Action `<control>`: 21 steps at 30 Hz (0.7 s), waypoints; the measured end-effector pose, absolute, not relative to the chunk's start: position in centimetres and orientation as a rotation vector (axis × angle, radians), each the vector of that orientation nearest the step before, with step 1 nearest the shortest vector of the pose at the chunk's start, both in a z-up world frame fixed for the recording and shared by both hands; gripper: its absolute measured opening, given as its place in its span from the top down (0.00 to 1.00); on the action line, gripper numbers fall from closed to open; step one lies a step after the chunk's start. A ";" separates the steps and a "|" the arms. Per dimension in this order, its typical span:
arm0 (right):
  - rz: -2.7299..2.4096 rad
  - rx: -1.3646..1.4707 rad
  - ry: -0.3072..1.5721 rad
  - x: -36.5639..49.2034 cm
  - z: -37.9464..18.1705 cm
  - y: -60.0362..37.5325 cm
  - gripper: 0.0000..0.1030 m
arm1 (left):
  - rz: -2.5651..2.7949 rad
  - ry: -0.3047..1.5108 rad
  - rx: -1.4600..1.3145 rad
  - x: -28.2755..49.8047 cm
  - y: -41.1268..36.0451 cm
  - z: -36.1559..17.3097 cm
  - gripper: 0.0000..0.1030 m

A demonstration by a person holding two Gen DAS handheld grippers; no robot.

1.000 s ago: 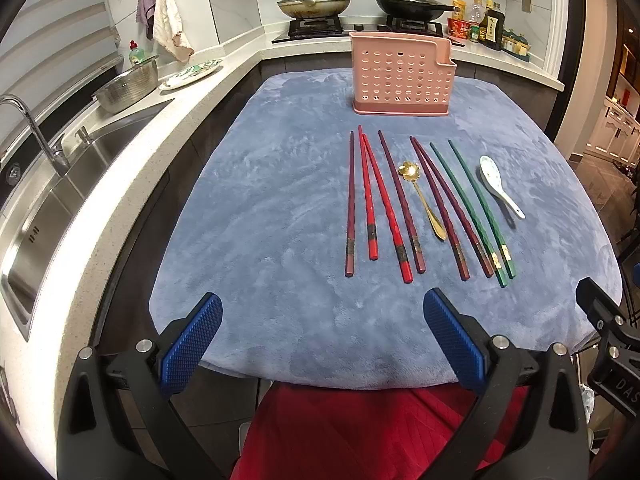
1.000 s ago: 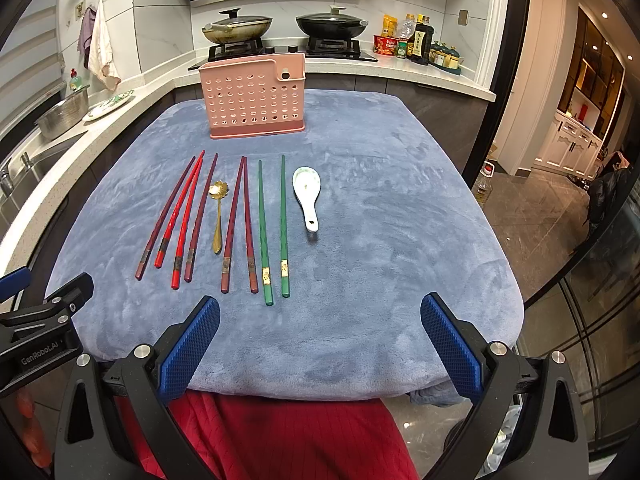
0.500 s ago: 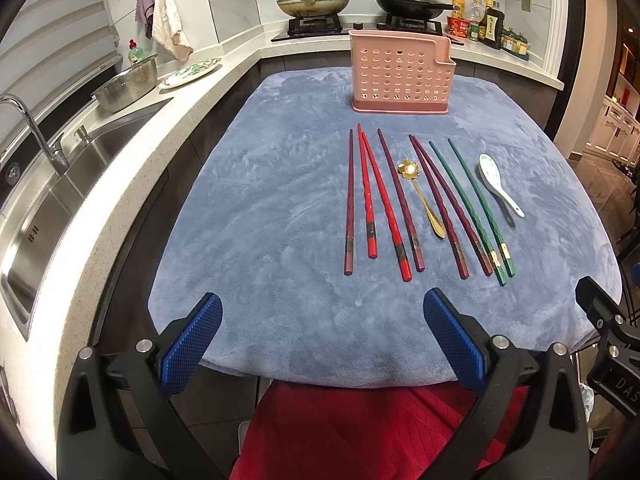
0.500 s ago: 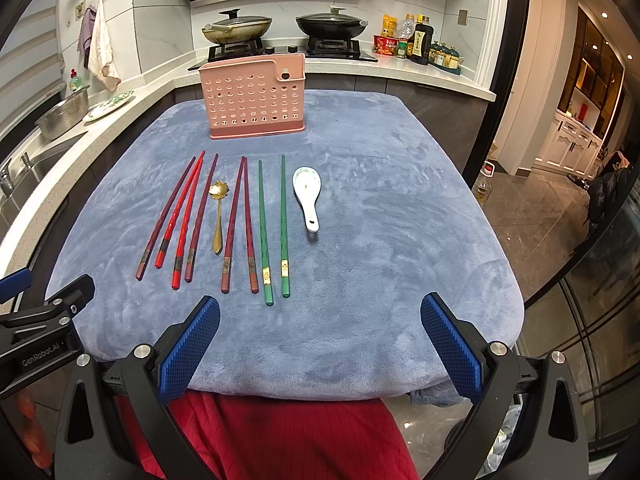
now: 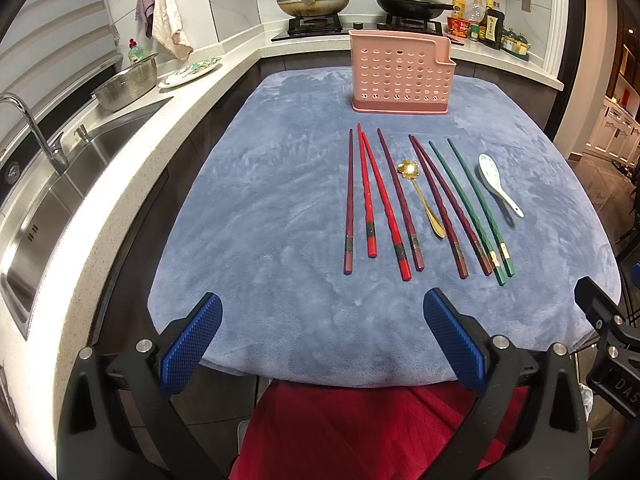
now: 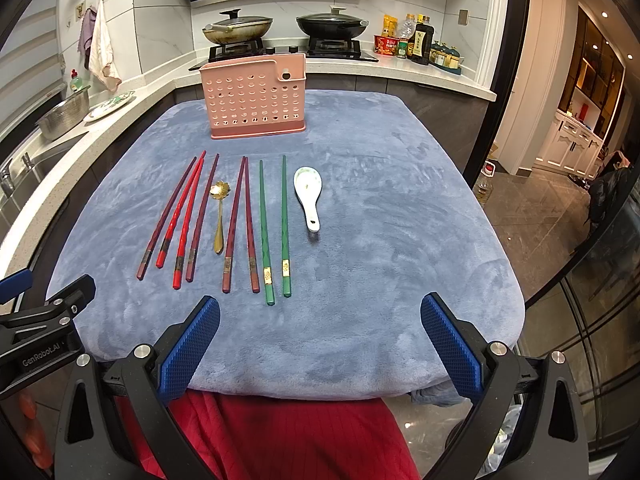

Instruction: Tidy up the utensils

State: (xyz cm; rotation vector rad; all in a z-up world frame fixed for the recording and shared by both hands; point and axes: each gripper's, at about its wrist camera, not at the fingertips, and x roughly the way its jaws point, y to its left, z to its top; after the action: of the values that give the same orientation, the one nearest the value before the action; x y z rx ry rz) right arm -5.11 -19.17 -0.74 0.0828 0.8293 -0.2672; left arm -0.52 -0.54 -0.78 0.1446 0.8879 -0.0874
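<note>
Currently, your left gripper [image 5: 322,340] hangs at the near edge of the counter [image 5: 248,216] with its blue pads spread wide and nothing between them. Your right gripper [image 6: 320,340] matches it: pads wide apart, holding nothing, over the near edge of the blue cloth [image 6: 380,240] covering the counter.

The utensils lie in a row on the cloth, handles toward you. From left to right: a dark red chopstick [image 6: 166,220], two bright red chopsticks [image 6: 186,216] crossing near their tips, another dark red chopstick [image 6: 202,216], a gold spoon [image 6: 219,216] with a flower-shaped bowl, a pair of dark red chopsticks [image 6: 240,224] meeting at their far tips, a pair of green chopsticks [image 6: 274,228] lying parallel, and a white ceramic spoon [image 6: 309,194] at the right end (bowl facing up).

The pink perforated holder [image 6: 254,98] stands upright beyond the row, apart from every utensil. None of the utensils is inside it, so far as the views show.

Red fabric [image 5: 360,432] fills the space below both grippers.
</note>
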 end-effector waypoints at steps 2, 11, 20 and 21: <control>-0.267 0.083 0.830 -5.1 -0.8 -19.2 0.06 | -0.092 0.889 0.142 -0.5 -0.5 -0.8 0.07; -0.266 0.084 0.830 -5.2 -0.6 -19.2 0.06 | -0.095 0.886 0.145 -0.6 -0.5 -0.6 0.07; -0.266 0.084 0.829 -5.2 -0.6 -19.2 0.06 | -0.096 0.889 0.143 -0.6 -0.5 -0.6 0.07; -0.266 0.084 0.829 -5.2 -0.6 -19.2 0.06 | -0.096 0.889 0.143 -0.6 -0.6 -0.6 0.07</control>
State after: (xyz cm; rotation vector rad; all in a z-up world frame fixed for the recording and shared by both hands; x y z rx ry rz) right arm -5.18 -19.21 -0.58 0.0836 0.8287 -0.2664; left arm -0.61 -0.56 -0.56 0.1427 0.8892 -0.0957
